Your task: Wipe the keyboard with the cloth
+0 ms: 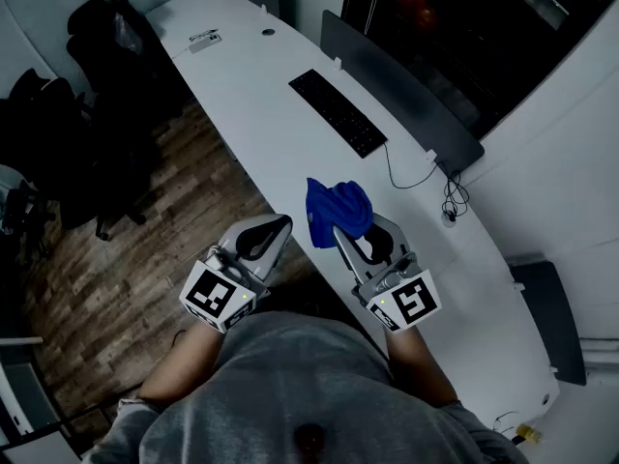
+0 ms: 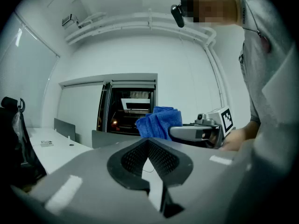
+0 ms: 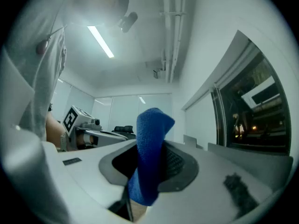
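A black keyboard (image 1: 338,112) lies on the long white desk (image 1: 280,143), well ahead of both grippers. My right gripper (image 1: 360,232) is shut on a blue cloth (image 1: 337,211), which bunches out past its jaws above the desk's near part. In the right gripper view the blue cloth (image 3: 149,157) stands pinched between the jaws. My left gripper (image 1: 274,230) hovers to the left, off the desk edge, shut with nothing in it. The left gripper view shows the cloth (image 2: 158,122) and the right gripper (image 2: 198,132) beside it.
A grey divider panel (image 1: 401,90) runs behind the keyboard, with a thin cable (image 1: 411,177) trailing toward the desk's right edge. A small device (image 1: 204,41) lies at the far end. Black chairs (image 1: 106,37) and wooden floor (image 1: 145,259) are left of the desk.
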The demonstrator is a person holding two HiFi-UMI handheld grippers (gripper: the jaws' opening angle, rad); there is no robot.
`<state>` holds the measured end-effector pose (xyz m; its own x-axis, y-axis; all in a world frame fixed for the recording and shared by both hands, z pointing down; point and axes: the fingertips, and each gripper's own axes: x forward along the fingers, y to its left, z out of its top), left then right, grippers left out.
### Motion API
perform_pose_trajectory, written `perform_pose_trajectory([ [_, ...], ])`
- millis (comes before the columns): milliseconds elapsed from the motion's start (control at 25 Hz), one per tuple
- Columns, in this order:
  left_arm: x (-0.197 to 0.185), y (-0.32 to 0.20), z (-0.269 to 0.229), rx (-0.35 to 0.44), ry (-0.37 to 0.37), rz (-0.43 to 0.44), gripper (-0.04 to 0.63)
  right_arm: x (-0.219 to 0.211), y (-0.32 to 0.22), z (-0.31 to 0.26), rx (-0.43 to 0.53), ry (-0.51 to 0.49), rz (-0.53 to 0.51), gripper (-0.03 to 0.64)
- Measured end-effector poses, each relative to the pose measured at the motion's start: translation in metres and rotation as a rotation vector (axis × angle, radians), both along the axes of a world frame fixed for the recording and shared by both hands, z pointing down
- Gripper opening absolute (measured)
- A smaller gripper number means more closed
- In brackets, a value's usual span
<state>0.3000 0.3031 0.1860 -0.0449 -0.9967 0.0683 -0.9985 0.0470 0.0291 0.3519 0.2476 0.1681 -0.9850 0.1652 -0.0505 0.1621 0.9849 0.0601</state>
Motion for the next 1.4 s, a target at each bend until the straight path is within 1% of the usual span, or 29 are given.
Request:
perform_pose_trajectory([
  [80, 0.007, -0.001, 0.000, -0.006, 0.016, 0.016, 0.006, 0.002, 0.000, 0.001, -0.003, 0.001, -0.001, 0.115],
  [240, 0.009, -0.002, 0.000, 0.015, -0.019, 0.024, 0.006, 0.005, 0.002, 0.003, -0.002, 0.002, -0.003, 0.115],
  [400, 0.013, -0.002, 0.001, 0.003, -0.014, 0.031, 0.006, 0.005, 0.003, 0.006, -0.004, 0.005, -0.002, 0.115],
  [560, 0.007, 0.000, 0.000, -0.004, -0.025, 0.016, 0.006, 0.002, 0.003, 0.011, -0.009, 0.025, -0.001, 0.116],
  [720, -0.003, 0.010, -0.002, -0.015, -0.030, -0.003, 0.006, -0.006, 0.011, 0.013, -0.031, 0.019, -0.006, 0.117],
  [840, -0.018, 0.019, -0.001, -0.030, -0.004, -0.019, 0.006, -0.022, 0.017, 0.013, -0.037, 0.020, -0.007, 0.117],
  [960, -0.040, 0.027, 0.004, -0.019, -0.006, -0.024, 0.005, -0.041, 0.025, 0.015, -0.030, 0.034, -0.006, 0.117],
  [1080, -0.064, 0.036, 0.008, 0.005, -0.006, -0.005, 0.006, -0.064, 0.034, 0.016, -0.024, 0.050, 0.002, 0.117],
  [1240, -0.098, 0.049, 0.013, -0.029, 0.047, 0.016, 0.006, -0.100, 0.044, 0.018, -0.031, 0.065, 0.038, 0.117],
  [1400, -0.140, 0.063, 0.015, -0.004, 0.020, 0.052, 0.006, -0.138, 0.062, 0.019, -0.025, 0.087, 0.067, 0.117],
])
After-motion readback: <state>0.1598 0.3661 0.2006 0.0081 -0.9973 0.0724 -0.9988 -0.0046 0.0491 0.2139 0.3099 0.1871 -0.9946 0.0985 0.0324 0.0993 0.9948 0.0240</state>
